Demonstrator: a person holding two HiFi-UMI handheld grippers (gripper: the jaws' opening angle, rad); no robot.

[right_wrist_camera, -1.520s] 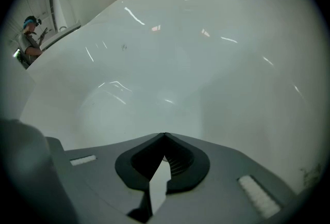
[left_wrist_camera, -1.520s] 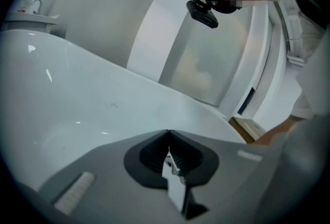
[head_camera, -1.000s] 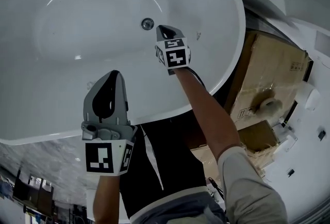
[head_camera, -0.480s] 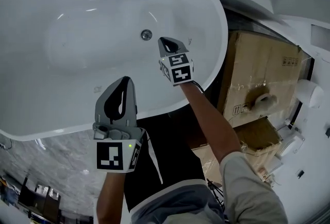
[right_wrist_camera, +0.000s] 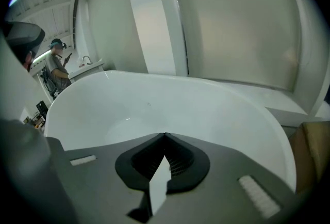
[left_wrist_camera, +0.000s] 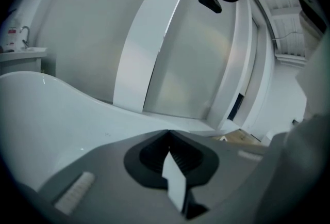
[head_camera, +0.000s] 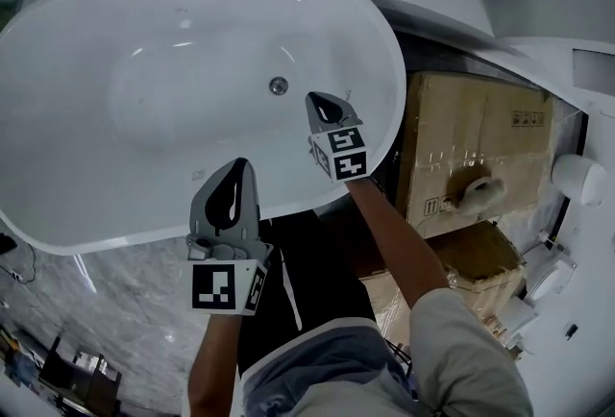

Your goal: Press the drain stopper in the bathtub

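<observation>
glossy white bathtub [head_camera: 96, 88], cardboard boxes [head_camera: 471, 132] just beside it, grey marbled floor [head_camera: 106, 300].

The head view looks steeply down on the bathtub [head_camera: 144, 98]; both gripper views look low across it.

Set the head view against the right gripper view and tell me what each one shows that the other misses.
Only the head view shows the drain stopper in the tub floor, the marker cube on the right gripper, and the wearer's sleeve. Only the right gripper view shows a person standing far off at the left by a basin, and this gripper's jaws from behind, closed together with nothing between them. Both show the white bathtub and the right gripper held over it.
</observation>
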